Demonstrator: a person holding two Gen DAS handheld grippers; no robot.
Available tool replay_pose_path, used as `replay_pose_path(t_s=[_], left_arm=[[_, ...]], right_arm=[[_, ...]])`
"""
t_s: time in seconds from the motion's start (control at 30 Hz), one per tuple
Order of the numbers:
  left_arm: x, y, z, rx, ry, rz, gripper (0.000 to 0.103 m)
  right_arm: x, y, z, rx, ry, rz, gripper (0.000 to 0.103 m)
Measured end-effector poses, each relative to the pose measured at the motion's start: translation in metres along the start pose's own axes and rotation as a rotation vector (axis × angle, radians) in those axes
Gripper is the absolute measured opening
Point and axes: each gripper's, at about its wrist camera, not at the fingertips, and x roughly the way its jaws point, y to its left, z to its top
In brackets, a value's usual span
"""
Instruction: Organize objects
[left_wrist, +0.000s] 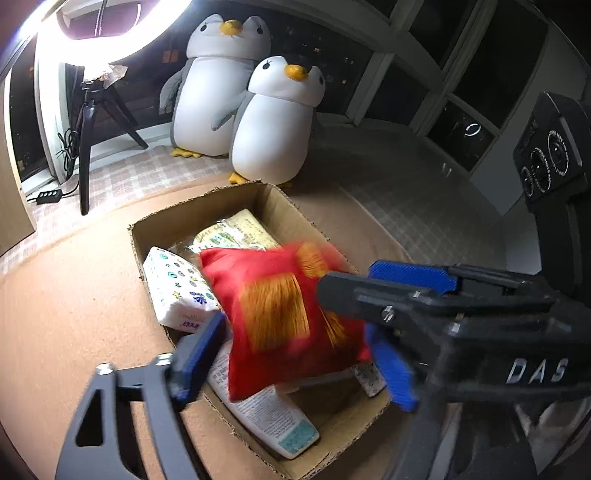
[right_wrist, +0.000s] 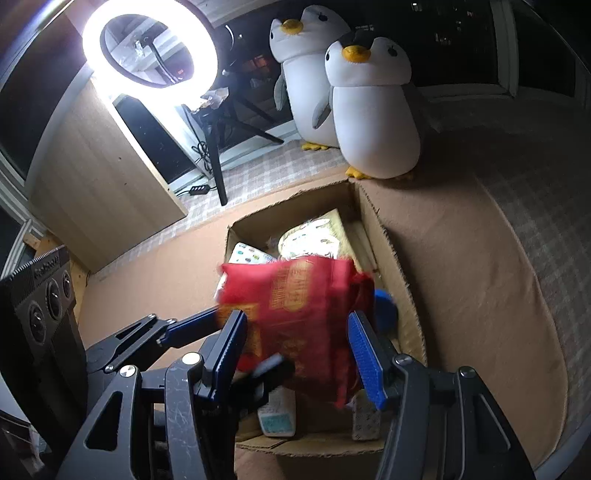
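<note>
Red satin cushion with orange-gold woven panels (left_wrist: 284, 317) (right_wrist: 306, 314), motion-blurred, above the open brown cardboard box (left_wrist: 273, 206) (right_wrist: 391, 258), between the spread blue-padded fingers of both tools. Left gripper (left_wrist: 295, 363): jaws wide apart, one blue pad (left_wrist: 199, 354) at the cushion's left edge, the other at its right lower corner; whether either pad presses the fabric cannot be told. Right gripper (right_wrist: 304, 354): jaws likewise parted on either side of the cushion's lower part, contact unclear through blur; in the left wrist view it enters from the right, its black finger overlapping the cushion's right side. Inside the box: a white tissue pack printed with small stars and circles (left_wrist: 177, 291) against the left wall, a pale yellow-green printed packet (left_wrist: 236, 232) (right_wrist: 314, 240) toward the far end, a white bottle with a teal label (left_wrist: 273, 417) (right_wrist: 277, 417) lying near the front. The box rests on a tan cloth surface (left_wrist: 66, 314) (right_wrist: 461, 277). Behind: two grey-and-white plush penguins (left_wrist: 273, 122) (right_wrist: 369, 110) and a lit ring lamp on a black tripod (left_wrist: 88, 122) (right_wrist: 147, 48).
</note>
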Motion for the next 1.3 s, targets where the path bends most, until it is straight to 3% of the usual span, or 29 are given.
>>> replay_pose_path(t_s=[0.13,0.6,0.97,1.3], left_arm=[[0.002,0.002,0.0,-0.001,0.008,0.009,0.086],[-0.015,0.014,-0.002,-0.022,-0.012,0.043,0.086],[-0.064,0.036,-0.012,-0.043,-0.066,0.085,0.086],[-0.121,0.066,-0.033,-0.08,-0.114,0.146,0.087]], right_arm=[[-0.002,-0.005,0.004,0.011,-0.019,-0.024,0.06],[-0.004,-0.005,0.004,0.014,-0.037,-0.053,0.062],[-0.009,0.021,-0.003,-0.02,-0.048,-0.073,0.063],[-0.014,0.072,-0.015,-0.086,-0.061,-0.066,0.063]])
